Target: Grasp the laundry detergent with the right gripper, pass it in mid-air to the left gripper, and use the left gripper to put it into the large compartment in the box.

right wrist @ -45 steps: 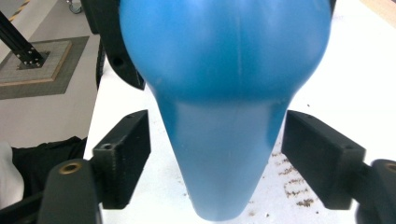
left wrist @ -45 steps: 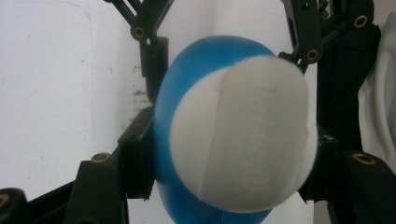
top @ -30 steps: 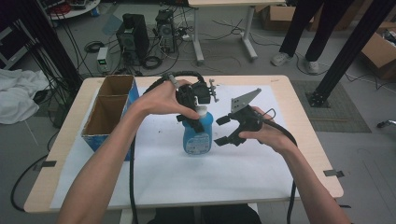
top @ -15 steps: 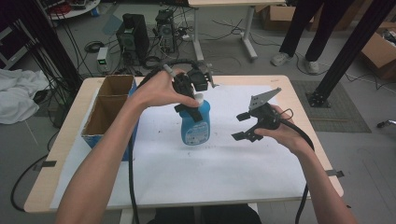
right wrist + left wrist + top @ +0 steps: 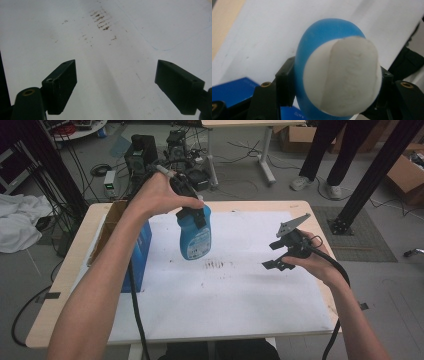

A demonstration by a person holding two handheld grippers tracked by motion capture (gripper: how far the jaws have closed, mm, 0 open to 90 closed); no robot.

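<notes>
- Far left: white cloth (image 5: pixel 20 222) lies on the floor beside the table (image 5: pixel 75 270).
- Blue box (image 5: pixel 141 251) with an open cardboard top sits at the table's left edge, partly behind the left forearm.
- White paper sheet (image 5: pixel 240 295) covers most of the tabletop.
- Left gripper (image 5: pixel 192 212) is clamped on the blue spray bottle (image 5: pixel 195 237), gripping it up at the neck. The bottle hangs clear of the sheet, near upright, base tilted slightly, just right of the blue box.
- In the left gripper view, both black jaws press the bottle (image 5: pixel 332 75) from either side; its white top (image 5: pixel 342 75) faces the camera, with the sheet behind it.
- Brown smudge marks (image 5: pixel 218 265) on the sheet sit just below and right of the bottle, between the two grippers.
- Right gripper (image 5: pixel 276 255) is held low over the right part of the sheet, well apart from the bottle. Jaws spread wide with nothing between them; they have just been closing a little.
- Right gripper view: the same smudges (image 5: pixel 101 20) lie ahead of the spread jaws, bare sheet between them.
- Far right: black frame post (image 5: pixel 372 170) stands on the floor beyond the table corner.
</notes>
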